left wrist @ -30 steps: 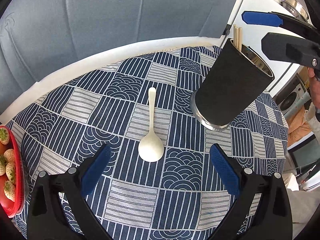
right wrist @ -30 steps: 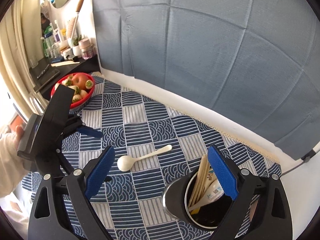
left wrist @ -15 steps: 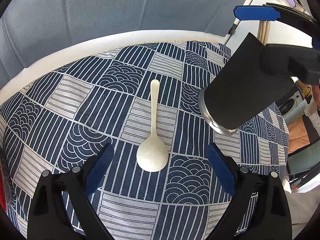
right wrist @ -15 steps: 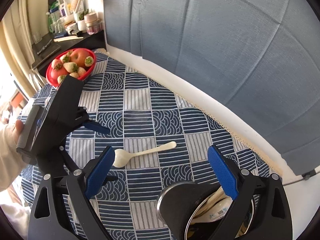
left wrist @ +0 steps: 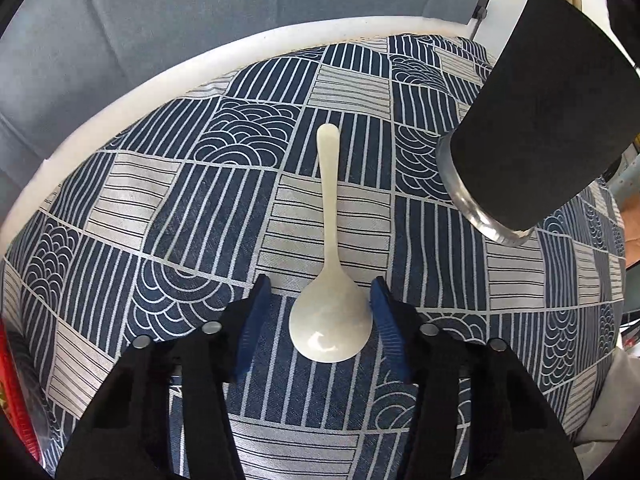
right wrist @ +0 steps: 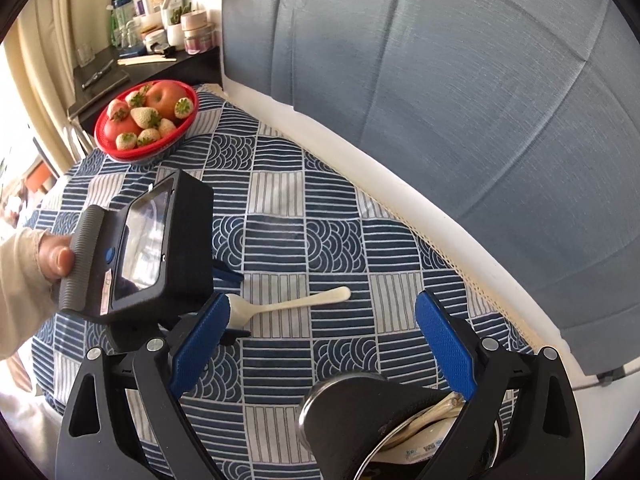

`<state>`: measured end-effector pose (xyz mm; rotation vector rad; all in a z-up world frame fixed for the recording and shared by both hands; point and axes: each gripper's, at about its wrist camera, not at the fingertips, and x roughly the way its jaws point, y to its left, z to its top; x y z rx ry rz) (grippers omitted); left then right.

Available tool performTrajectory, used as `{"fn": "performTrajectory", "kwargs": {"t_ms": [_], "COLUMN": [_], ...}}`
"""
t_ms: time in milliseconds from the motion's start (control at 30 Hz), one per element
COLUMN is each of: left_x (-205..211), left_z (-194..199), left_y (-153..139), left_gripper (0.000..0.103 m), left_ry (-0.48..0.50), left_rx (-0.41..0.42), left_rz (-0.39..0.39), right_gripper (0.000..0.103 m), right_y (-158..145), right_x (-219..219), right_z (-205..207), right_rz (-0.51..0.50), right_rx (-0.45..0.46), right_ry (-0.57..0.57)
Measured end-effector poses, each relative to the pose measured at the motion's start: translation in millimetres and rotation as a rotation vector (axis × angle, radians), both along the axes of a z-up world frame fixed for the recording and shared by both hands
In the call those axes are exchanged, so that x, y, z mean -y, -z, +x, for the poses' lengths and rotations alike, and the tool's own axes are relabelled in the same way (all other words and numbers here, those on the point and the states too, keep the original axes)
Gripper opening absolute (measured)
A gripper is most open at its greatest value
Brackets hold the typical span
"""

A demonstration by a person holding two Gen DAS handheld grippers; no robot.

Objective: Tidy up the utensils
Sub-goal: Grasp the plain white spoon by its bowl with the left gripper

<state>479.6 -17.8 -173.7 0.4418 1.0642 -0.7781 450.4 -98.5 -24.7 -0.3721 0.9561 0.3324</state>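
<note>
A white spoon (left wrist: 329, 268) lies on the blue patterned tablecloth, handle pointing away from me. My left gripper (left wrist: 320, 312) is low over it, jaws narrowed around the bowl; the right pad touches the bowl's edge, the left pad stands apart. The spoon also shows in the right wrist view (right wrist: 288, 306) beside the left gripper's body (right wrist: 152, 248). A black utensil holder (left wrist: 536, 120) stands at the right, holding chopsticks and spoons (right wrist: 424, 428). My right gripper (right wrist: 320, 354) is open above the holder's rim (right wrist: 384, 432).
A red bowl of fruit (right wrist: 146, 120) sits at the table's far left corner. A grey backdrop (right wrist: 440, 80) rises behind the white table edge (left wrist: 168, 80). A cluttered dark shelf (right wrist: 132, 56) stands beyond the bowl.
My left gripper has dropped down onto the spoon and its jaws have narrowed around the bowl. My right gripper has moved closer over the holder, still open.
</note>
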Motion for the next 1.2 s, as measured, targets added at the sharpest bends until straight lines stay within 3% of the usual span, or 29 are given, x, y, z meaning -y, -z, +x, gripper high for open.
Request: {"fn": "performTrajectory", "kwargs": {"t_ms": [100,333,667,867,1200], "left_x": [-8.9,-39.8,-77.3,-91.3,-117.1], "left_z": [8.0,-3.8,-34.7,-52.0,-83.5], "left_y": [-1.8,-2.3,-7.9,-9.5,-11.5], "left_gripper": [0.04,0.04,0.04,0.04,0.04], "left_ry": [-0.037,-0.094,-0.133,-0.16,-0.205], "left_rx": [-0.065,-0.125,-0.141,-0.153,-0.18], "left_rz": [-0.043,-0.107,-0.088,-0.087,-0.116], "right_gripper": [0.089,0.089,0.089,0.089,0.089], "right_y": [0.5,0.2,6.0,27.5,99.8], "right_x": [-0.9,-6.4,-44.2,-61.4,-70.9], "right_z": [0.5,0.3,1.6,0.3,-3.3], "right_rz": [0.004,0.014,0.03,0.089,0.208], "right_rx": [0.001,0.0,-0.019,-0.1,-0.339], "right_ry": [0.002,-0.01,-0.092,-0.089,0.061]}}
